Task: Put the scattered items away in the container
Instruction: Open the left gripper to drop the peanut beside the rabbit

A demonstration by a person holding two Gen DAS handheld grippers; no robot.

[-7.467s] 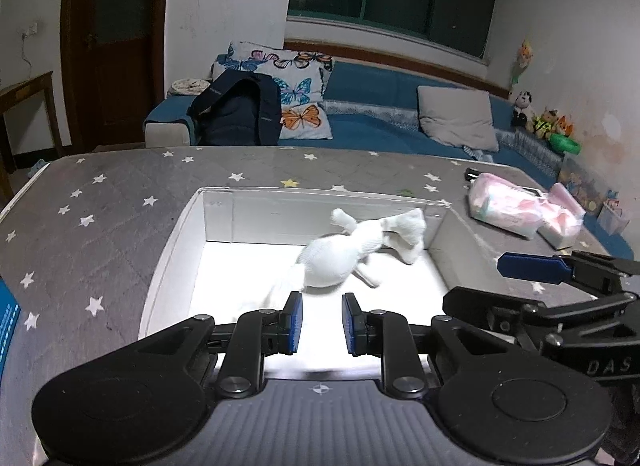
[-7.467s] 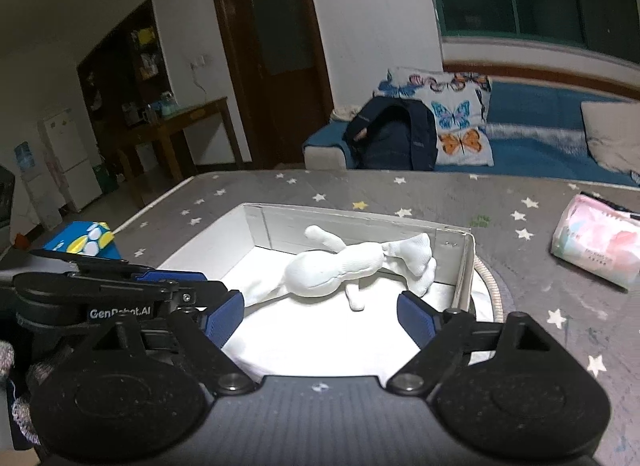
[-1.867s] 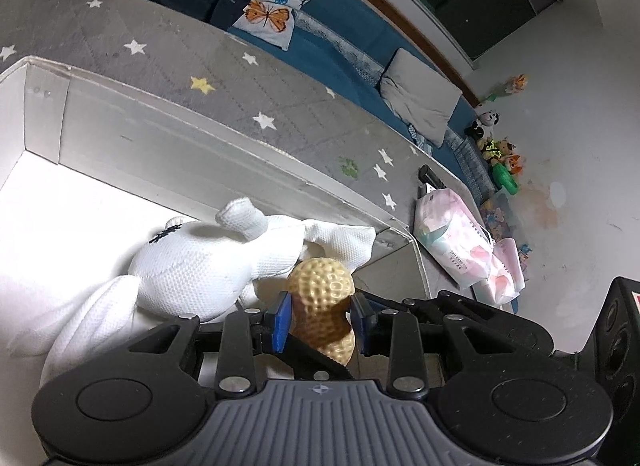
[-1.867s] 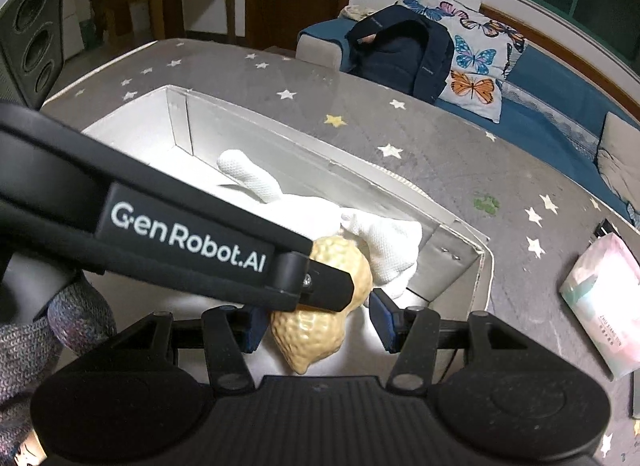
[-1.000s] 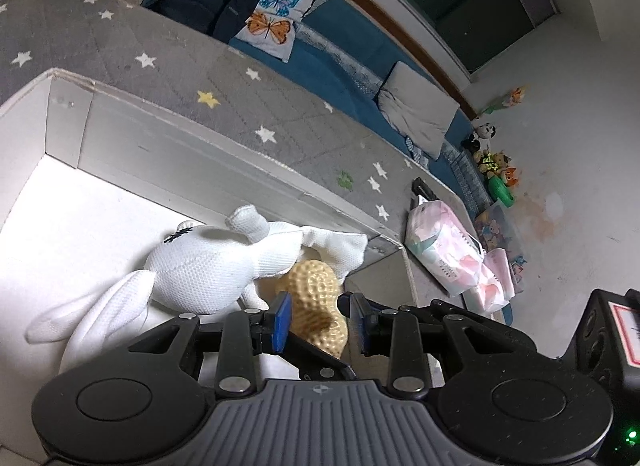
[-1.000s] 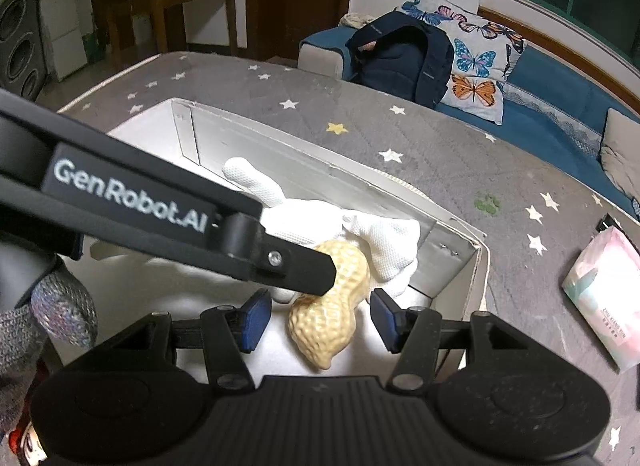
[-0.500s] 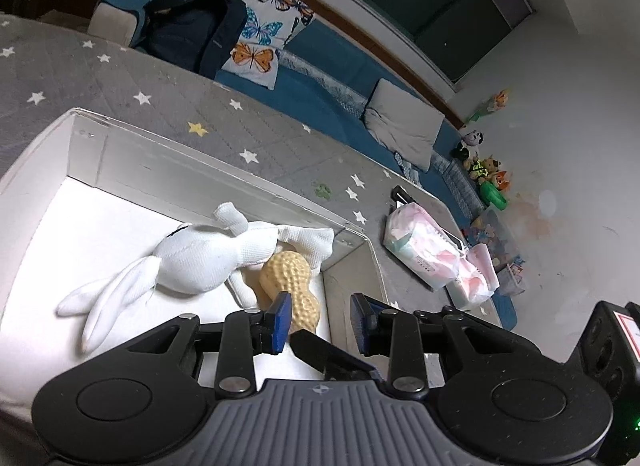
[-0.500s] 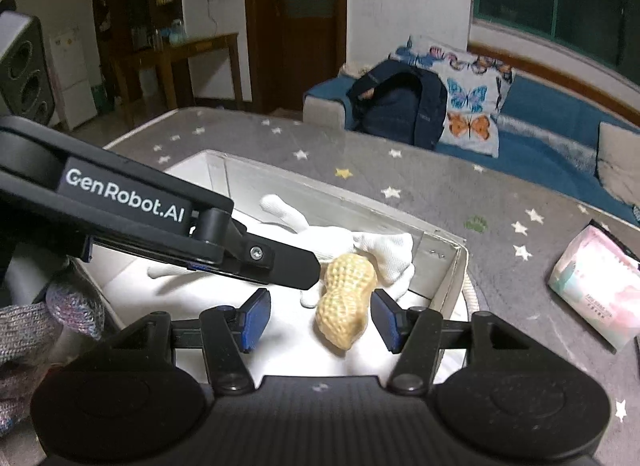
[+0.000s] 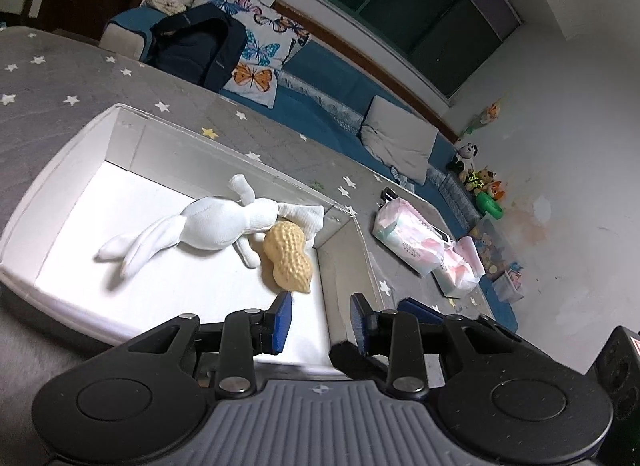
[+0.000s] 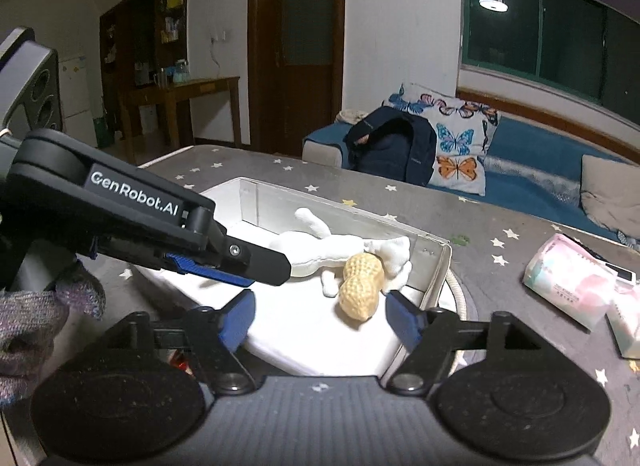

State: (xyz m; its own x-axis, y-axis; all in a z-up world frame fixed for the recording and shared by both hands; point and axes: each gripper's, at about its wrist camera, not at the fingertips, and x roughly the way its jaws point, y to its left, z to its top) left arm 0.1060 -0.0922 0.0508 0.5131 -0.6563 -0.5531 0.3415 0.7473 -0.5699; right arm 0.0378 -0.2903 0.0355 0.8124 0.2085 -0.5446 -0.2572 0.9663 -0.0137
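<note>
while both claws hang above the near edge of the box, nothing sits between their fingers.
left claw [image 9: 319, 320]: released, blue pads apart, empty; it is over the box's right-hand corner, with the side wall showing through the gap.
right claw [image 10: 320, 316]: spread wide and empty, low over the near side of the box.
peanut toy [image 9: 287, 257]: tan, dimpled, lying flat on the white floor of the box, just beyond the left claw's fingertips and clear of them; in the right wrist view [image 10: 361, 286] it lies between and beyond the two pads, untouched.
white plush rabbit [image 9: 208, 225]: stretched out on the box floor, its body touching the far end of the peanut toy.
box [image 9: 56, 169]: white, open-topped, standing on the grey star-patterned surface [image 9: 48, 81]; both toys are inside, towards its right end.
tissue packs [image 9: 408, 238]: pink and white, on the surface to the right of the box, well apart from both claws.
backpack [image 10: 394, 149]: dark, on the blue sofa beyond the surface, beside butterfly cushions.
</note>
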